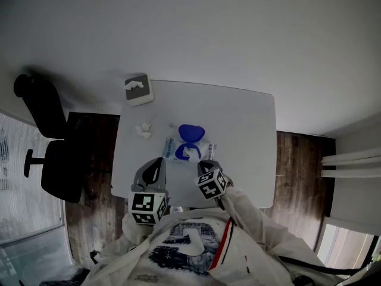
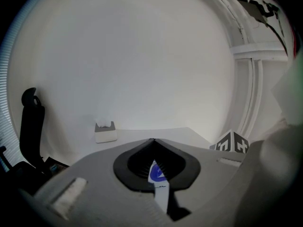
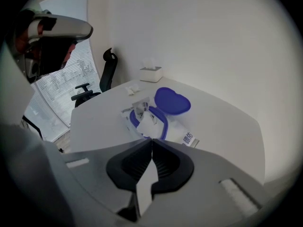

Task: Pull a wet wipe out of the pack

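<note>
The wet wipe pack (image 1: 178, 151) lies on the white table (image 1: 244, 130) with its blue lid (image 1: 191, 133) flipped open. In the right gripper view a white wipe (image 3: 147, 122) stands up out of the blue-rimmed opening (image 3: 163, 126) and runs to my right gripper (image 3: 151, 139), which is shut on it. That gripper (image 1: 206, 161) hovers over the pack's near right end. My left gripper (image 1: 158, 161) sits by the pack's left end, its tips (image 2: 152, 139) together. A blue and white sliver of the pack (image 2: 157, 174) shows in the slit behind them; I cannot tell if it is gripped.
A grey and white tissue box (image 1: 139, 89) stands at the table's far left corner. Crumpled white wipes (image 1: 144, 130) lie left of the pack. A black office chair (image 1: 50, 148) stands off the table's left edge. My torso is at the near edge.
</note>
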Tool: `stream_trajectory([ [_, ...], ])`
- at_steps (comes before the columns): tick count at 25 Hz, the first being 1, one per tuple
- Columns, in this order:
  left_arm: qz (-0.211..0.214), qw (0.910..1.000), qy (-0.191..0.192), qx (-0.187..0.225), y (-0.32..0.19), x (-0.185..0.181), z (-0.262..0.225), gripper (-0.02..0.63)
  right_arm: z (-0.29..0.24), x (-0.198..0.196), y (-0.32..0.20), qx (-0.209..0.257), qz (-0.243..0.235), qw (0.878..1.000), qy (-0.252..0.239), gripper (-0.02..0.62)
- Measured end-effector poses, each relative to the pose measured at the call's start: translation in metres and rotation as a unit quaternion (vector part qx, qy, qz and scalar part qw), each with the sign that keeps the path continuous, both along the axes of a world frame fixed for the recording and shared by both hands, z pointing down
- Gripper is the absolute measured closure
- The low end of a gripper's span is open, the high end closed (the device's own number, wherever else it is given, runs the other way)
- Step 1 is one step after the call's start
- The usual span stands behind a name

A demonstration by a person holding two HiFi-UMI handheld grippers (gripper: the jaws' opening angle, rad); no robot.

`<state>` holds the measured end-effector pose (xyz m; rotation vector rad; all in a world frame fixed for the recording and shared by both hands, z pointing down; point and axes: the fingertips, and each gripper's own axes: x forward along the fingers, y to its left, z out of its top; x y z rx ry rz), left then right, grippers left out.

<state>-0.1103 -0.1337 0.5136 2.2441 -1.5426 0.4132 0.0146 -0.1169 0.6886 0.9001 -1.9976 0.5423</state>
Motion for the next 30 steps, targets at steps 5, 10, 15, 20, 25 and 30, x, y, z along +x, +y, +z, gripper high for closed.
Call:
stream_trajectory([
  [5,0.005,1.0000,0.002,0.002,0.005,-0.008,-0.002,0.601,-0.007,-0.004,0.003,0.008,0.011,1.000,0.001,0.588],
  [10,0.014,0.9999,0.002,0.006,0.013,-0.014,-0.004,0.601,-0.010,-0.007,0.010,0.014,0.026,1.000,0.002,0.588],
  [15,0.024,0.9997,0.002,0.010,0.024,-0.019,-0.007,0.601,-0.015,-0.011,0.019,0.018,0.044,0.999,0.000,0.588],
  [20,0.033,0.9994,0.004,0.011,0.032,-0.022,-0.008,0.601,-0.018,-0.012,0.029,0.024,0.054,0.998,0.003,0.588],
  [25,0.043,0.9989,0.005,0.018,0.039,-0.022,-0.012,0.601,-0.023,-0.011,0.036,0.031,0.069,0.997,0.002,0.588],
  [30,0.054,0.9983,0.006,0.022,0.048,-0.023,-0.014,0.601,-0.029,-0.010,0.044,0.043,0.088,0.995,-0.001,0.588],
])
